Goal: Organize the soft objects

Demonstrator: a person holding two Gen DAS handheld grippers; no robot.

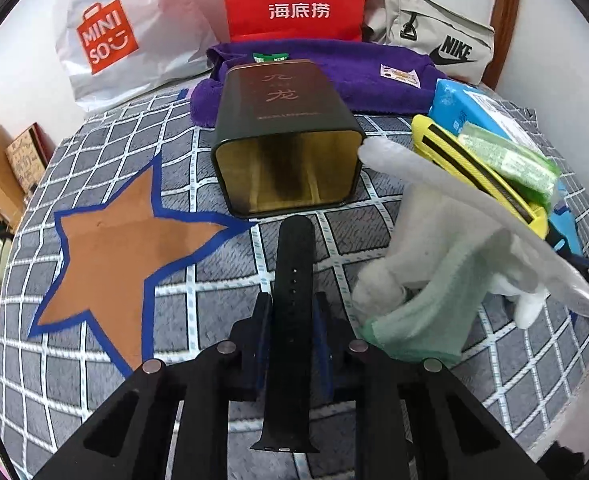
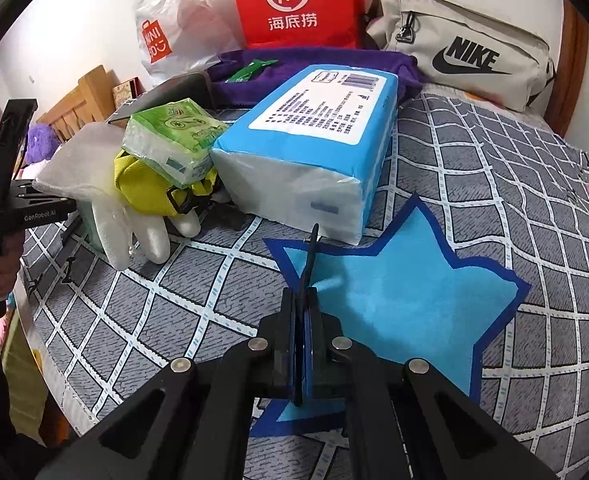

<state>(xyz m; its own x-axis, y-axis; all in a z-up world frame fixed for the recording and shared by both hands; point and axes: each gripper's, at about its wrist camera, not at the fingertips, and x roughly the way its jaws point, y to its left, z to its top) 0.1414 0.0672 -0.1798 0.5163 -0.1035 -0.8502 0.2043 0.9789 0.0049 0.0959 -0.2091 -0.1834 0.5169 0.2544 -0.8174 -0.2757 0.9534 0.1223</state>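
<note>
Your left gripper (image 1: 292, 312) clamps a black watch strap (image 1: 292, 264), aimed at the open tin (image 1: 286, 136) (lying sideways); your right gripper (image 2: 301, 308) pinches another strap (image 2: 308, 268) edge-on.

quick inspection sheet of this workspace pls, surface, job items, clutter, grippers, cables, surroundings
surface: grey checked bedspread with star patches.
job's things: black watch strap in the left gripper; another thin black strap in the right gripper; dark tin lying on its side, open mouth facing the left camera.
clutter: white gloves, yellow pouch, green tissue pack, blue tissue pack, purple towel.
grippers: both shut on straps.
cables: nothing seen.
surroundings: red Haidilao bag, Miniso bag, Nike bag against the wall.
</note>
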